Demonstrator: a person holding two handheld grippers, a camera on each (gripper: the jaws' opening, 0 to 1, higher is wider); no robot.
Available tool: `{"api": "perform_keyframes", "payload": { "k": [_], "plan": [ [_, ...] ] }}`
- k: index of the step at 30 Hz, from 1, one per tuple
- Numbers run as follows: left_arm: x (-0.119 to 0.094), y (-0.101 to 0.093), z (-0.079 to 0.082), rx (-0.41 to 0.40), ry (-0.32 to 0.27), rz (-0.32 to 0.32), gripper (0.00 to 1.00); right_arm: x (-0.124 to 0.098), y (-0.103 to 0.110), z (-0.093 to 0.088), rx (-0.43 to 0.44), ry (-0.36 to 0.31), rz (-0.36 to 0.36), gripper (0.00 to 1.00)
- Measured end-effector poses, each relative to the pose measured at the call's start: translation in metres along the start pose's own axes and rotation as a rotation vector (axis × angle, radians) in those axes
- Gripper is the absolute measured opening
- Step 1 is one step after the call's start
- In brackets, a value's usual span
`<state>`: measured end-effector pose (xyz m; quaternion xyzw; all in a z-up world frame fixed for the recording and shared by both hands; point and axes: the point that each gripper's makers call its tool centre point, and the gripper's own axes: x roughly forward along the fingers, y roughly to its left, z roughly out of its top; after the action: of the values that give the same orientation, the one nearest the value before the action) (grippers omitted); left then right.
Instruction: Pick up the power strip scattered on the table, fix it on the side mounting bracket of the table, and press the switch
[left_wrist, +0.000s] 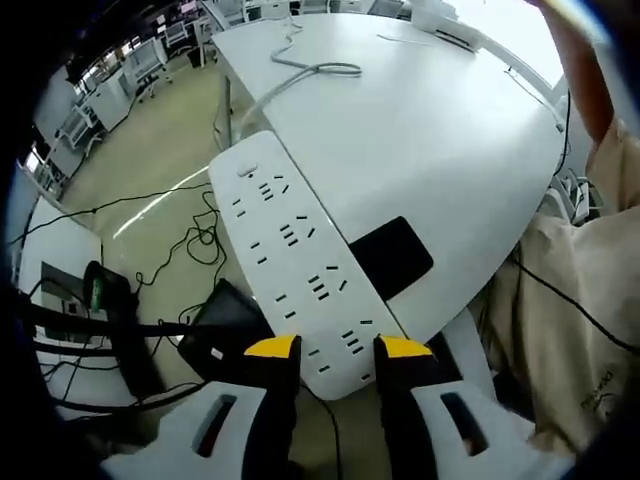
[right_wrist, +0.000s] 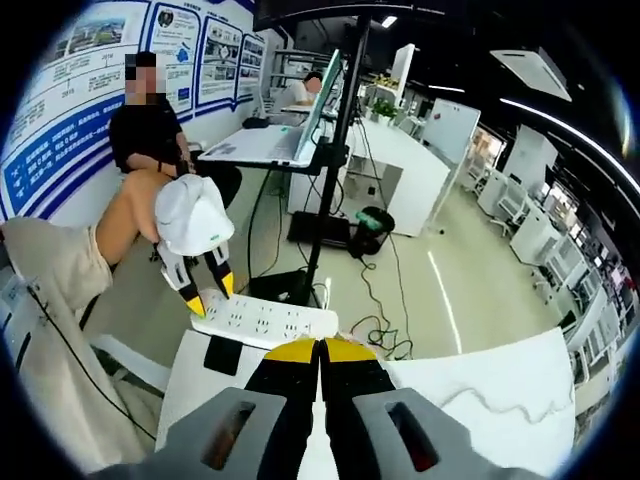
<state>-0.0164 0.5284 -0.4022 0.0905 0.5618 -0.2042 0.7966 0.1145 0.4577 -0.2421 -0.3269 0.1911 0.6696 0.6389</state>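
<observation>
1. White table carries a grey cable at its far end and a black pad at its near edge.
2. Strip lies over that near edge beside the pad, one end past the corner.
3. Left gripper: jaws clamp the strip's overhanging end.
4. Right gripper: jaws pressed together, holding nothing, above the table.

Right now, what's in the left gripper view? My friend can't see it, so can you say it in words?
The left gripper holds one end of a long white power strip between its yellow-tipped jaws, at the edge of a white table. A black pad lies on the table beside the strip, a grey cable curls farther back, and wires trail on the floor.
</observation>
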Motion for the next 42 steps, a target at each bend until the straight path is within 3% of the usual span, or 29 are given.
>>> {"api": "perform_keyframes", "payload": {
  "k": [27, 42],
  "plan": [
    [0.002, 0.001, 0.001, 0.003, 0.004, 0.002, 0.34, 0.067, -0.012, -0.001, 0.013, 0.083, 0.058, 0.0],
    [0.004, -0.004, -0.001, 0.003, 0.025, 0.006, 0.34, 0.091, 0.001, -0.016, 0.011, 0.141, 0.087, 0.0]
  ]
}}
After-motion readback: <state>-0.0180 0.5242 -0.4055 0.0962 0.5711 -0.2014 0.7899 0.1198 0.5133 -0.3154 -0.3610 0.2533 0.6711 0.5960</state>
